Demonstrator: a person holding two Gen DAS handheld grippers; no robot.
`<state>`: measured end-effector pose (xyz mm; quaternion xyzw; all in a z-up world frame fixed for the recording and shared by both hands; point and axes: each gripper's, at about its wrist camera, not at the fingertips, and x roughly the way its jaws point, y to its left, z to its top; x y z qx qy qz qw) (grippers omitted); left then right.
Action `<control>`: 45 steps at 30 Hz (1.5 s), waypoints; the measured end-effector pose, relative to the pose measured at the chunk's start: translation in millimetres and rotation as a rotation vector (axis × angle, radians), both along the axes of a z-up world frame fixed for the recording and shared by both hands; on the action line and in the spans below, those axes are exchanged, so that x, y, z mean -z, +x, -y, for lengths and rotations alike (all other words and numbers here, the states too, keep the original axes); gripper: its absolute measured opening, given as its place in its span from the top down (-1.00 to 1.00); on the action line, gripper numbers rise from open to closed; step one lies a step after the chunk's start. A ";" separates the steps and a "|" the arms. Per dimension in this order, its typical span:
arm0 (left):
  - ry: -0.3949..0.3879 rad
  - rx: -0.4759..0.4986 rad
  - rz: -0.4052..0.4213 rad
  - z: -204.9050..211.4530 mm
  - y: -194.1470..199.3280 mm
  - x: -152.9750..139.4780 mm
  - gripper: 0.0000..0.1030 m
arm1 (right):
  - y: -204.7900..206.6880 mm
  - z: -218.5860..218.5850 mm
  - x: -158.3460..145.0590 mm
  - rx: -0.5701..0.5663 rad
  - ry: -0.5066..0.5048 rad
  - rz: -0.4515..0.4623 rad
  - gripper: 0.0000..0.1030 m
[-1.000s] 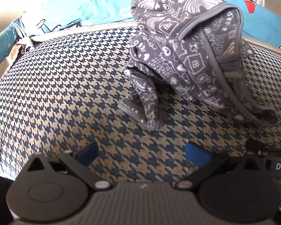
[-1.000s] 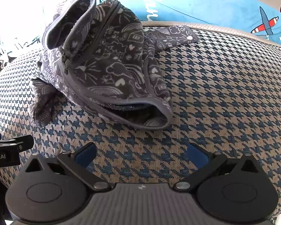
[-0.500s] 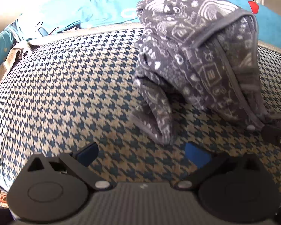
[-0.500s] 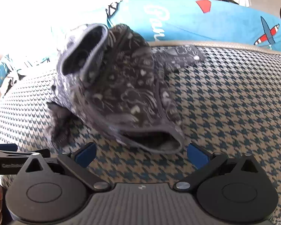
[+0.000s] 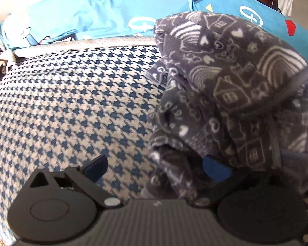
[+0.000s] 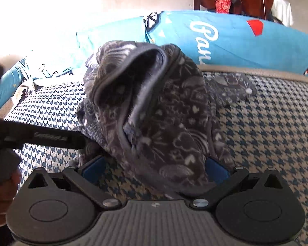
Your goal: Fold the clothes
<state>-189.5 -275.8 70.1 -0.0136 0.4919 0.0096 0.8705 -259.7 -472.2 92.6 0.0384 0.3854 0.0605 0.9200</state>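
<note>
Grey fleece, printed with white houses, hearts and rainbows, fills far more of both views than it did a second ago: the garment [image 5: 225, 102] has swollen from a heap in the upper middle of the frame into a mass that reaches right down to the tools. In the left wrist view the left gripper [image 5: 156, 165] has its blue-padded fingers [image 5: 95, 165] spread wide, and a rolled sleeve end of the garment hangs down between them at lower centre, where a second ago there was bare cloth; nothing is pinched. In the right wrist view the right gripper [image 6: 154, 167] is likewise spread, and the garment [image 6: 154, 119] now sags into the gap between its pads, its lower hem lying over the front of the tool.

The garment sits bunched on the houndstooth cushion [image 5: 61, 102], rising as a tall lump rather than lying flat. Its long axis runs from the bottom centre of the frame up towards the top. In the right wrist view a piped opening gapes near the top, facing the upper left. A small flap trails off to the right. Behind it lies a blue printed bedsheet [image 6: 246, 41].
</note>
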 end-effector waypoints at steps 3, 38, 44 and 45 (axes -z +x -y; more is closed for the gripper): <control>0.021 0.020 0.012 0.3 8.1 5.0 -1.00 | 5.0 -1.5 -0.2 -0.004 -0.003 0.012 -0.99; 0.016 -0.213 0.070 -35.9 29.7 -16.6 -1.00 | 40.5 -27.6 10.4 -0.055 0.096 0.107 0.55; 0.021 -0.187 0.074 -29.8 26.1 -16.5 -1.00 | 33.4 -5.7 -2.9 0.018 0.126 0.162 0.72; 0.017 -0.181 0.076 -28.8 25.4 -16.9 -1.00 | 32.1 -0.5 -5.5 0.036 0.130 0.171 0.72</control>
